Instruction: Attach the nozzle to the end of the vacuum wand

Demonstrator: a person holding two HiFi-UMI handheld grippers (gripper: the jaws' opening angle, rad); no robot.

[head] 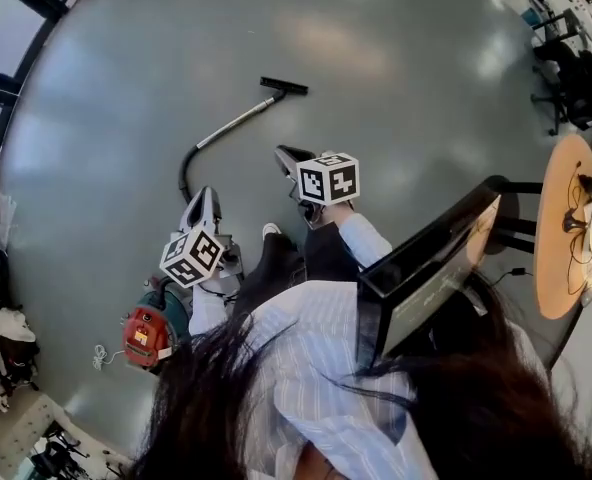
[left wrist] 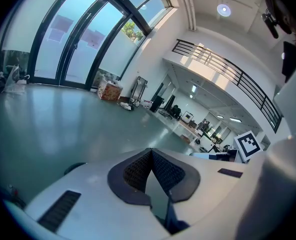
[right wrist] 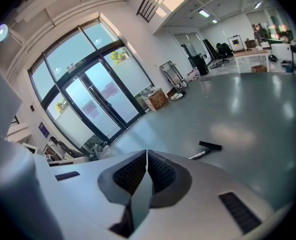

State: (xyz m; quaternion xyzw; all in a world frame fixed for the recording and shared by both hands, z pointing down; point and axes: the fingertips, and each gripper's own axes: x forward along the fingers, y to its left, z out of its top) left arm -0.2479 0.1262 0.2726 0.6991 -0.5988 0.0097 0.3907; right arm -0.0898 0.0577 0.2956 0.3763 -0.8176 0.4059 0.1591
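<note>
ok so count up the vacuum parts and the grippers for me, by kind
grippers: 2 (left gripper, right gripper)
vacuum body: 1
hose: 1
wand: 1
nozzle: 1
total: 6

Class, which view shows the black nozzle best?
The head view: the nozzle lies whole on the floor at the wand's end. The right gripper view shows it with most of the wand hidden; the left gripper view misses it.
</note>
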